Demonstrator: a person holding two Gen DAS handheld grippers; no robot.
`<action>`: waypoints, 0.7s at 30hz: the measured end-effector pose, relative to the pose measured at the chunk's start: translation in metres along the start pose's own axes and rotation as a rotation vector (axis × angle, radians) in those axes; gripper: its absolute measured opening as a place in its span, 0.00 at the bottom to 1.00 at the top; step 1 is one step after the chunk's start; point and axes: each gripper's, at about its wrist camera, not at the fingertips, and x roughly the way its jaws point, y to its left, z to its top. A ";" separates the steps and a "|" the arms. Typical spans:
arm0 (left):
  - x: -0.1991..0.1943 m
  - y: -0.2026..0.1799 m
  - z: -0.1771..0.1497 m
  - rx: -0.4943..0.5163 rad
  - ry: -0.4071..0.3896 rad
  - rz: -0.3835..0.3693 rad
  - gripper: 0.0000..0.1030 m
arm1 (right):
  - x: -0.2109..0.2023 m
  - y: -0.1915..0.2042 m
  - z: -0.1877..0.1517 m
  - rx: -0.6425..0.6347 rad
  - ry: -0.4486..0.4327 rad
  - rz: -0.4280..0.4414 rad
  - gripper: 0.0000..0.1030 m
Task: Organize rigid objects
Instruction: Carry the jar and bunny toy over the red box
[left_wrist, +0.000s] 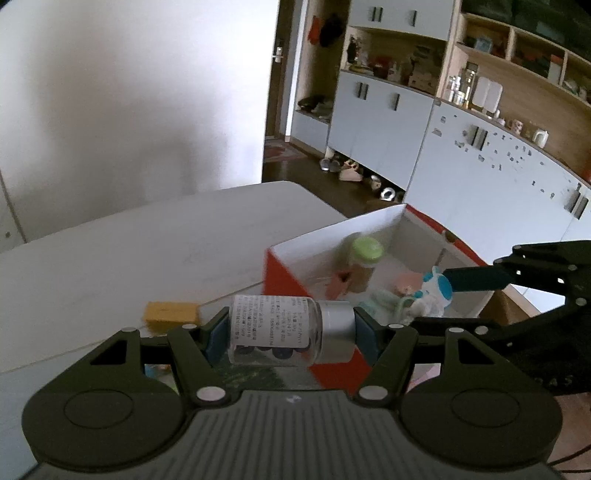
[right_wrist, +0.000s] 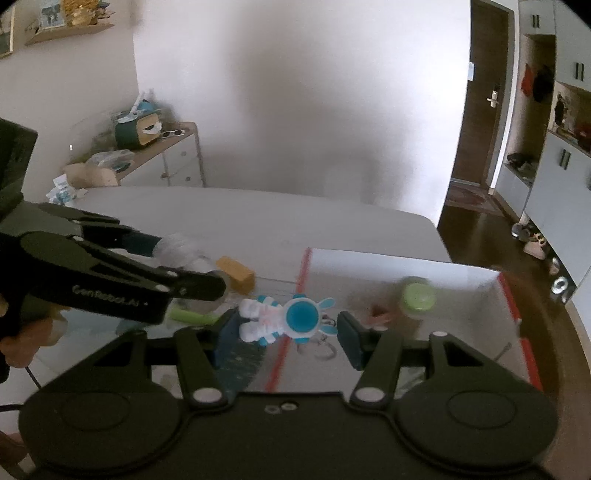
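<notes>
My left gripper (left_wrist: 291, 326) is shut on a clear bottle (left_wrist: 273, 328) with a printed label and a silver cap, held sideways just short of the near corner of the red-and-white box (left_wrist: 282, 275). My right gripper (right_wrist: 288, 330) is shut on a white-and-blue astronaut toy (right_wrist: 280, 319) with a keyring, over the box's left edge (right_wrist: 303, 280). In the left wrist view the astronaut toy (left_wrist: 436, 290) hangs above the box's inside. In the right wrist view the left gripper (right_wrist: 184, 266) comes in from the left with the blurred bottle (right_wrist: 177, 245).
Inside the box stand a green-lidded jar (left_wrist: 365, 251) and several small soft-coloured items (left_wrist: 388, 299). A yellow block (left_wrist: 171, 312) lies on the white table (left_wrist: 147, 240) left of the box. A green object (right_wrist: 188, 315) lies nearer. A person's hand (right_wrist: 22, 343) holds the left gripper.
</notes>
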 end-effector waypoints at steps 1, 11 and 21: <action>0.003 -0.006 0.001 0.002 -0.002 0.000 0.66 | -0.002 -0.008 -0.002 0.000 0.000 -0.003 0.55; 0.042 -0.065 0.011 0.013 0.021 0.003 0.66 | -0.012 -0.077 -0.020 0.016 0.014 -0.015 0.55; 0.090 -0.100 0.014 0.009 0.097 0.022 0.66 | -0.002 -0.129 -0.033 0.033 0.048 -0.040 0.55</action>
